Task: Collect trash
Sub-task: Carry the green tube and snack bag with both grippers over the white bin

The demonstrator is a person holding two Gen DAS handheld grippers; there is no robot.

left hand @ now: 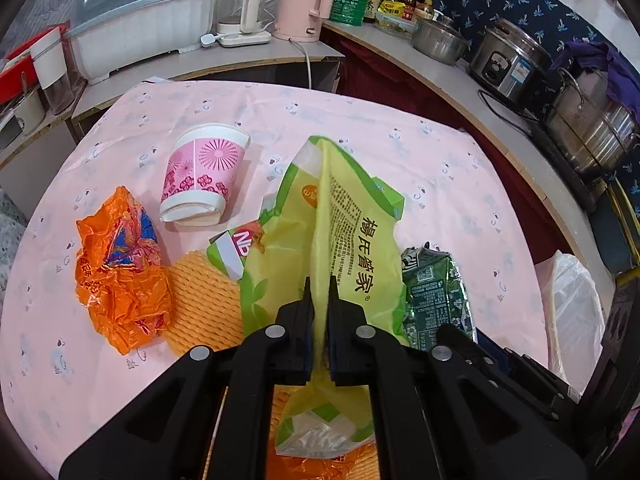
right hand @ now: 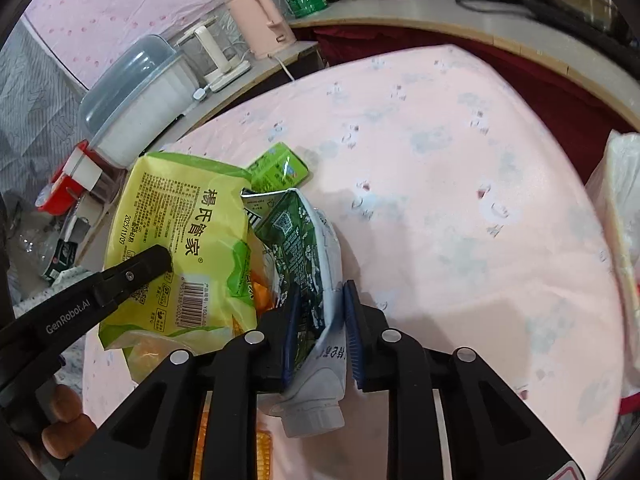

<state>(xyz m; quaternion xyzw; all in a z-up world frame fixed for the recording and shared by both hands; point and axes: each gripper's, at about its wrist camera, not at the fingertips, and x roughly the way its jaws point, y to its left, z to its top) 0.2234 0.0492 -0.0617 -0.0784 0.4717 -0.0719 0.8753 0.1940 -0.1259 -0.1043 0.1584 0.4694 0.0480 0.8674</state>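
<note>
A: Over the pink tablecloth, both pieces of trash are hanging in the air. The yellow-green snack bag is being pinched by the left gripper, jaws nearly touching with only the thin film between them. The green carton is sitting in the right gripper, squeezed flat between the blue pads.

B: So both hands are gripping something. What step are they working on?

A: I'm reading it as the carry: two items picked up, neither dropped yet. A white plastic bag is standing at the table's right edge, and I'm guessing that is where the trash is going.

B: And what is lying around them?

A: Near the bag, an orange wrapper, a yellow foam net and a tipped pink paper cup are waiting on the cloth, along with a small green box just beyond the carton.

B: What is the next move calling for?

A: Bringing each load over the white bag's mouth before letting go. The snack bag is drooping wide, so I'm expecting it to need lowering inside first.
</note>
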